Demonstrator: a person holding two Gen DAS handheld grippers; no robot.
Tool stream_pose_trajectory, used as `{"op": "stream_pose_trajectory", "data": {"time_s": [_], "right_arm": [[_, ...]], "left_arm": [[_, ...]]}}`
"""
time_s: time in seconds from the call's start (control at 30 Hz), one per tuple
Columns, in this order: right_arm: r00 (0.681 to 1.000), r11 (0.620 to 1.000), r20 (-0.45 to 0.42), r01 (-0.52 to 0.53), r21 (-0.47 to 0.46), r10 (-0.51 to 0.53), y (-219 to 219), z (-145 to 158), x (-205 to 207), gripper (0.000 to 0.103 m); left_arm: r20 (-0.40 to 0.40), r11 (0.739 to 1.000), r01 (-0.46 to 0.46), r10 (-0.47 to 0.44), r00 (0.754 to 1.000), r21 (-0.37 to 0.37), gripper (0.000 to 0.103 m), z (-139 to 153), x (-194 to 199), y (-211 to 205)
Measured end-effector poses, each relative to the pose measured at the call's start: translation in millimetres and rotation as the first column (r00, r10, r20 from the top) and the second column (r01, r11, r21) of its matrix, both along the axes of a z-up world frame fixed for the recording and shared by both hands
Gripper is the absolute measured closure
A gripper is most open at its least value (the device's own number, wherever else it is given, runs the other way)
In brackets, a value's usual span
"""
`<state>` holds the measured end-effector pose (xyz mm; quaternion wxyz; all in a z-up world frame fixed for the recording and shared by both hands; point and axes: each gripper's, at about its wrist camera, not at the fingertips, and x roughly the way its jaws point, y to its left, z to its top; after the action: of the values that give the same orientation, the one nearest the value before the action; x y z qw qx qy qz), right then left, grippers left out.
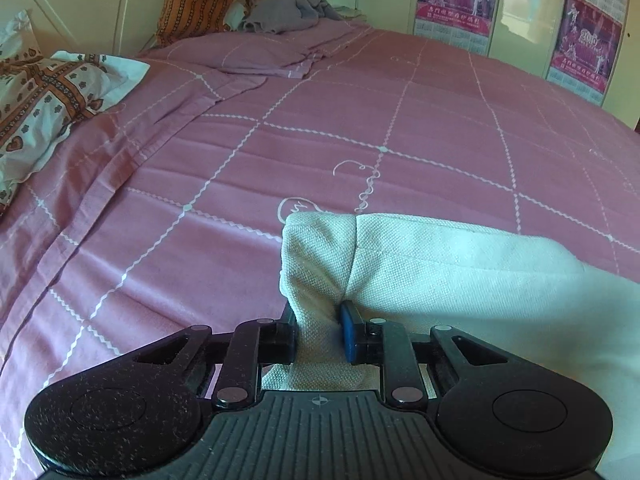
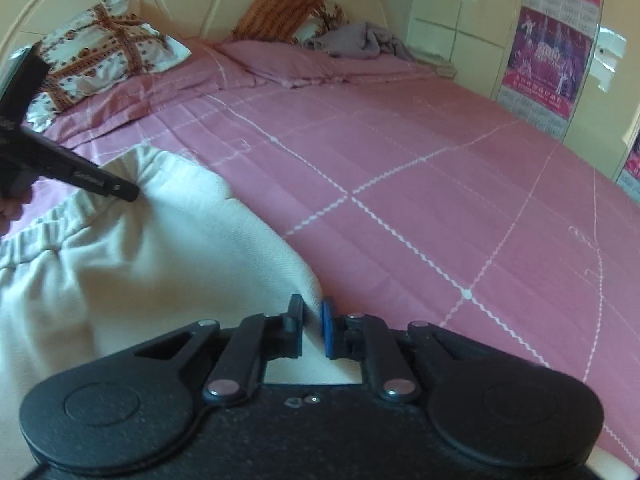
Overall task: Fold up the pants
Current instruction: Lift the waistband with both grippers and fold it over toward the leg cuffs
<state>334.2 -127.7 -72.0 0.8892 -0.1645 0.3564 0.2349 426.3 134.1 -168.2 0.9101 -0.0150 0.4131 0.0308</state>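
Cream-white pants (image 1: 440, 272) lie on the pink checked bedspread (image 1: 280, 140). My left gripper (image 1: 319, 316) is shut on a bunched fold of the pants and holds it above the bed. In the right wrist view the pants (image 2: 132, 264) spread to the left, with the elastic waistband (image 2: 44, 228) at the far left. My right gripper (image 2: 313, 312) is shut on an edge of the pants fabric. The left gripper (image 2: 120, 190) also shows in the right wrist view, at the pants' upper left edge.
A patterned pillow (image 1: 44, 96) lies at the left. An orange striped pillow (image 1: 200, 0) and a grey crumpled cloth (image 1: 288, 10) sit at the headboard. A folded pink sheet (image 1: 256, 54) lies near them. Wardrobe doors with posters (image 1: 456, 0) stand along the right side.
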Motion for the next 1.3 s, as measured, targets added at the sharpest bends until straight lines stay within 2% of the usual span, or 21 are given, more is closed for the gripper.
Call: {"op": "stream_pose_trajectory", "data": {"time_s": [0.13,0.27,0.33,0.37,0.4,0.43,0.47,0.53,0.6,0.67,0.8,0.9,0.97,1.03,1.07,1.1,1.13,1.2,1.3], "right_arm": [[0.995,0.996,0.042,-0.086,-0.003,0.086,7.0,20.0,-82.0,0.094],[0.993,0.993,-0.002,-0.120,0.017,0.120,22.1,4.5,-155.1,0.094],[0.994,0.996,-0.063,-0.084,0.018,0.085,31.1,-17.1,-177.3,0.092],[0.994,0.998,-0.093,-0.054,0.018,0.055,33.9,-28.9,-183.8,0.083],[0.992,1.000,-0.120,-0.021,0.023,0.024,35.5,-39.1,-189.8,0.079],[0.991,1.000,-0.137,0.006,0.024,-0.002,36.4,-45.9,-193.6,0.077],[0.991,0.999,-0.130,0.032,0.034,-0.027,36.3,-46.6,-197.3,0.075],[0.986,0.993,-0.148,0.084,0.083,-0.071,33.0,-38.4,-200.6,0.070],[0.979,0.980,-0.166,0.143,0.141,-0.119,26.2,-29.1,-201.8,0.068],[0.964,0.960,-0.203,0.213,0.184,-0.175,13.9,-25.5,-203.8,0.063],[0.917,0.912,-0.292,0.341,0.226,-0.270,-8.4,-30.9,-211.2,0.061],[0.876,0.864,-0.358,0.428,0.266,-0.324,-19.7,-38.4,-213.6,0.059],[0.848,0.831,-0.396,0.478,0.285,-0.352,-25.4,-42.2,-213.9,0.059],[0.828,0.799,-0.422,0.515,0.310,-0.370,-27.8,-41.6,-213.0,0.059],[0.819,0.786,-0.431,0.530,0.318,-0.378,-29.0,-40.9,-211.0,0.059],[0.811,0.774,-0.441,0.544,0.324,-0.385,-29.8,-40.4,-208.4,0.059],[0.800,0.759,-0.453,0.560,0.332,-0.392,-31.6,-39.4,-205.3,0.059],[0.773,0.720,-0.478,0.602,0.345,-0.418,-34.2,-40.0,-197.3,0.058],[0.689,0.618,-0.556,0.702,0.353,-0.465,-41.3,-47.6,-181.9,0.058]], "left_arm": [[0.020,0.999,0.033,-0.033,0.999,-0.039,0.081,21.6,-48.2,9.1],[-0.007,0.998,0.042,-0.043,0.999,-0.048,0.081,23.2,-108.1,22.7],[-0.052,0.998,0.049,-0.051,0.997,-0.038,0.081,13.2,-138.2,27.0],[-0.069,0.999,0.036,-0.039,0.997,-0.033,0.079,9.7,-147.7,29.2],[-0.089,0.999,0.021,-0.024,0.996,-0.040,0.074,6.5,-160.1,32.5],[-0.108,0.998,0.016,-0.023,0.994,-0.062,0.074,5.5,-171.1,36.6],[-0.115,0.998,0.005,-0.013,0.993,-0.068,0.072,6.5,-180.8,40.2],[-0.122,0.992,-0.025,0.010,0.993,-0.123,0.061,12.6,-197.3,50.2],[-0.110,0.973,-0.084,0.062,0.992,-0.216,0.038,21.0,-215.1,62.6],[-0.093,0.952,-0.116,0.093,0.991,-0.282,0.030,27.7,-227.2,69.4],[-0.107,0.897,-0.174,0.143,0.984,-0.406,0.025,27.0,-237.2,76.6],[-0.127,0.865,-0.206,0.165,0.978,-0.457,0.025,16.3,-230.2,75.6],[-0.149,0.834,-0.233,0.182,0.972,-0.500,0.025,6.9,-223.2,74.2],[-0.159,0.813,-0.264,0.211,0.964,-0.519,0.026,-0.8,-215.5,73.9],[-0.159,0.804,-0.280,0.230,0.960,-0.524,0.041,-4.1,-212.7,74.4],[-0.164,0.799,-0.288,0.236,0.958,-0.528,0.076,-7.1,-209.4,74.7],[-0.177,0.793,-0.288,0.228,0.957,-0.536,0.090,-11.0,-204.4,75.0],[-0.180,0.801,-0.302,0.243,0.953,-0.518,0.091,-12.7,-201.3,71.1],[-0.154,0.841,-0.264,0.216,0.964,-0.473,0.091,-11.6,-196.8,62.6]]}}
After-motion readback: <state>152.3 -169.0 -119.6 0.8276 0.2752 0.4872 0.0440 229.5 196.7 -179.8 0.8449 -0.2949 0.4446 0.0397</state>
